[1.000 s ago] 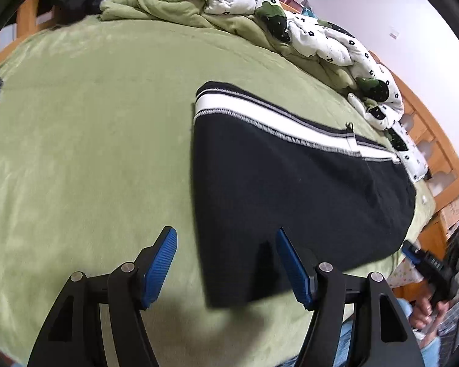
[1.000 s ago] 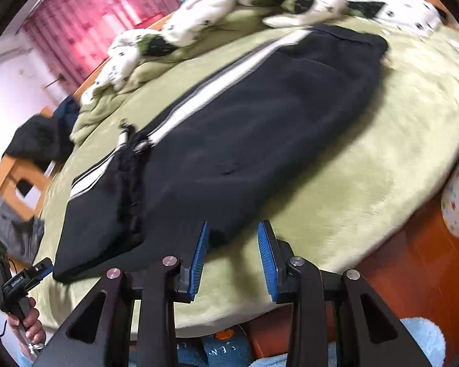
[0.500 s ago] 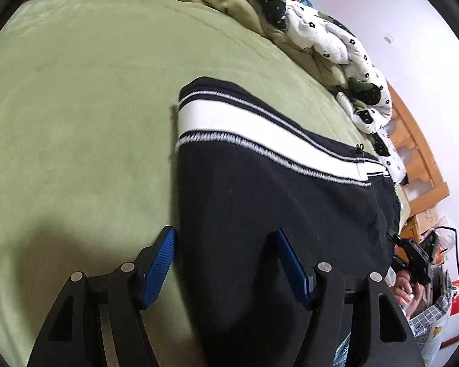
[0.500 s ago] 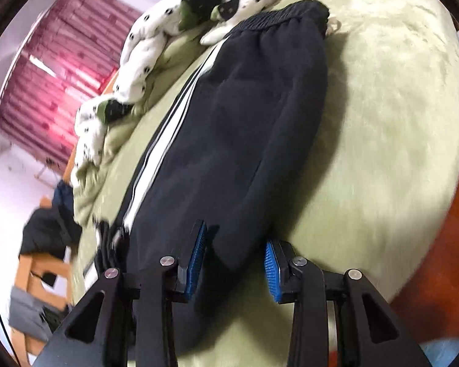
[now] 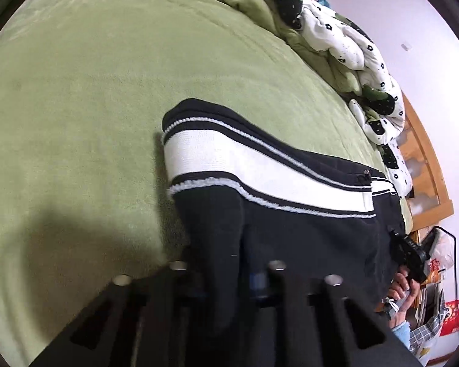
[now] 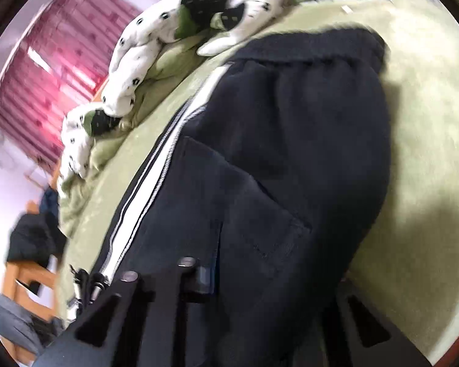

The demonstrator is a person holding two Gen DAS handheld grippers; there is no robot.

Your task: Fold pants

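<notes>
Black pants (image 5: 306, 238) with a white side stripe (image 5: 229, 159) lie flat on the green bed cover (image 5: 91, 107). My left gripper (image 5: 226, 275) is shut on the near edge at the leg-hem end, where a ridge of black cloth stands up between its fingers. In the right wrist view the pants (image 6: 290, 153) run away towards the elastic waistband. The jaws of my right gripper (image 6: 235, 278) are closing on the near edge. Cloth is bunched between them and hides the right finger. The right gripper (image 5: 410, 253) also shows small at the far end in the left wrist view.
A white flowered quilt (image 5: 336, 36) is heaped along the far side of the bed, in front of a wooden frame (image 5: 425, 165). A red curtain (image 6: 46, 76) and dark clothes on a wooden chair (image 6: 30, 238) lie beyond. The bed edge and floor are just behind the grippers.
Both grippers moved forward over the near edge of the pants. Their jaws went from open to closed on the cloth, which now bunches up between the fingers.
</notes>
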